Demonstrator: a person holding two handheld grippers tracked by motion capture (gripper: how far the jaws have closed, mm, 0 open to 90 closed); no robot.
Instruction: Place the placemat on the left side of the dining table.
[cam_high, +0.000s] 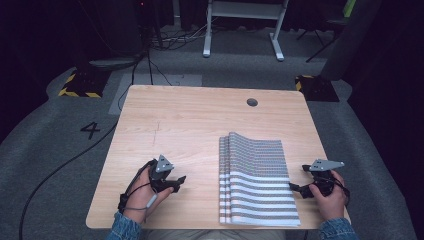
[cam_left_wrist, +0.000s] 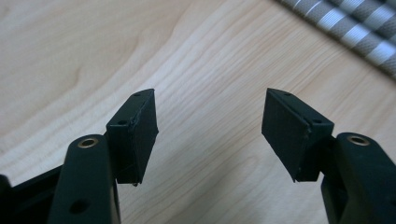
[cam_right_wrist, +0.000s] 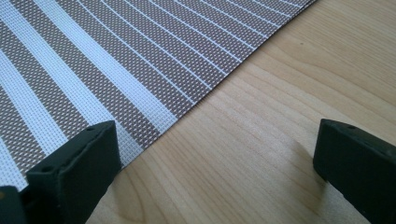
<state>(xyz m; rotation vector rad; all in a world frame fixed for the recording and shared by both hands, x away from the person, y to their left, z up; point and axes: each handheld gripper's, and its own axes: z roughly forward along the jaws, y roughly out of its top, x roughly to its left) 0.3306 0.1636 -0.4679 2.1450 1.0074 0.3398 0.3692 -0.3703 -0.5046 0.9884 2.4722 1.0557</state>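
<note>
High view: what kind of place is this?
Probably a lab or recording studio: a lone wooden table on grey carpet, hazard-striped floor plates, loose cables, a floor number 4, dark surroundings.

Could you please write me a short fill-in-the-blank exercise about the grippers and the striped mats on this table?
1. The stack of striped mats lies on the ____ half of the wooden table, seen from the person's side.
2. The jaws of the left gripper stand ____, with bare wood between them.
3. The right gripper is at the mats' ____ edge.
4. The round hole sits near the table's ____ edge.

Missing words: right; open; right; far
</note>
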